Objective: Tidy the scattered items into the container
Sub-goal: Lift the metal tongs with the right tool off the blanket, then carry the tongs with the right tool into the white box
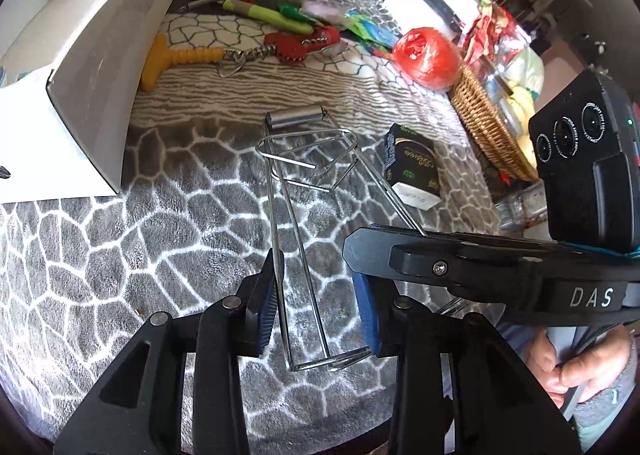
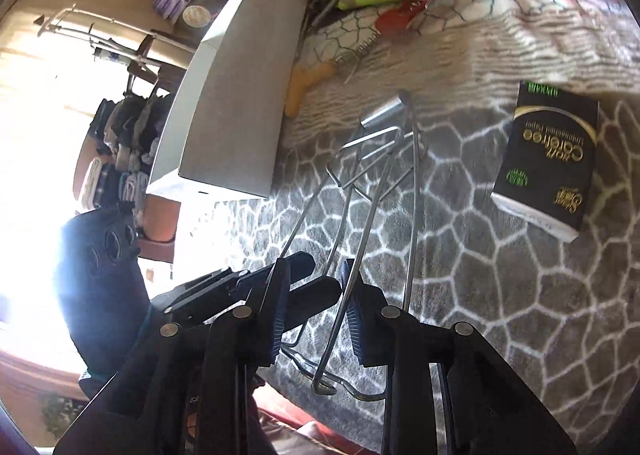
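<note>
**Wire frame between both tools, white box to the left**

Nearest, on the left wrist view: left tool (image 1: 320,311) set around the near end of the wire frame (image 1: 304,215), one blue pad pressed against the left rail and the other against the near right corner, so gripping the frame across its width. Just right of that, right tool (image 1: 400,247) reaching in side-on over the frame's right rail.

On the right wrist view: right tool (image 2: 314,315) with its pads held apart, frame rails (image 2: 376,191) running between them and touching each pad; cannot tell whether truly clamped or only resting against the wires.

Under it all, grey stone-patterned blanket (image 1: 120,255). Frame lying lengthwise away from the tools, ending in a short metal roller (image 1: 296,119). Just right of the frame, apart from it, black packet (image 1: 410,159) lying flat.

Further left, tall white box (image 1: 92,67), its near wall beside the roller end but not touching.

Beyond, near the box: yellow-handled corkscrew (image 1: 180,57), then red corkscrew (image 1: 300,43) and green-handled tools (image 1: 264,15) in a loose heap. To the right, red ball of twine (image 1: 426,57) against a wicker basket (image 1: 488,127).
</note>
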A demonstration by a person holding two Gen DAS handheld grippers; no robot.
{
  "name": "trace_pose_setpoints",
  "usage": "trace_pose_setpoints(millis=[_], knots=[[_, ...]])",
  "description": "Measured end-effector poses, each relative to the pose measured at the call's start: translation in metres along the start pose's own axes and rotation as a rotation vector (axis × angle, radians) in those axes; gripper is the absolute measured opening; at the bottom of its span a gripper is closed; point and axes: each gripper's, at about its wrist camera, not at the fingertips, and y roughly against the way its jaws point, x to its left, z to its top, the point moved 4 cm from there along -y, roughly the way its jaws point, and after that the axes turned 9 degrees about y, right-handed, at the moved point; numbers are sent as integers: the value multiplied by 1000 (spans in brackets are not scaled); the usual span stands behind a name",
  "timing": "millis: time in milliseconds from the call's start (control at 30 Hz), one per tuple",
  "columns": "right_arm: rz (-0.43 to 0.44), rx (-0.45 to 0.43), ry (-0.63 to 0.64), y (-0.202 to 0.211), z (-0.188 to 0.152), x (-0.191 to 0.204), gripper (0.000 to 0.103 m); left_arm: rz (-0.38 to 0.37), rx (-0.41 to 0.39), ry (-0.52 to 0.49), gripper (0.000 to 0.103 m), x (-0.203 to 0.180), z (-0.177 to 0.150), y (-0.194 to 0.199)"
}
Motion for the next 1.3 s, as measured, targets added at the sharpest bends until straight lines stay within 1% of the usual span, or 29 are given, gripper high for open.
trace_pose_setpoints(millis=[100, 167, 267, 400, 467, 567, 667, 833, 933, 1033, 1133, 1200, 1300], knots=[[-80, -18, 99, 10, 5, 19, 27, -45, -22, 19, 32, -7, 7, 13], [-100, -33, 136, 16, 7, 30, 27, -65, -41, 14, 32, -12, 13, 23], [-117, -55, 181, 29, 15, 44, 27, -80, -72, -1, 32, -20, 23, 42], [-112, -103, 225, 52, 30, 65, 27, -84, -133, -32, 32, -30, 43, 77], [-108, -126, 252, 61, 41, 80, 27, -83, -160, -36, 32, -29, 56, 95], [-108, -142, 298, 68, 65, 107, 27, -74, -208, -23, 32, -19, 81, 122], [-94, -153, 336, 62, 94, 137, 27, -54, -246, -5, 32, 1, 110, 148], [-37, -166, 356, 26, 151, 178, 27, 18, -291, 16, 32, 48, 167, 178], [-15, -169, 360, -4, 186, 194, 27, 46, -295, 31, 32, 79, 202, 179], [-5, -162, 343, -38, 220, 198, 27, 60, -279, 45, 31, 111, 236, 164], [-13, -149, 310, -74, 250, 189, 27, 59, -255, 67, 32, 139, 267, 140], [-13, -144, 273, -95, 268, 176, 27, 40, -237, 86, 31, 155, 284, 121], [-20, -146, 244, -124, 291, 156, 27, 32, -201, 99, 32, 178, 304, 90]])
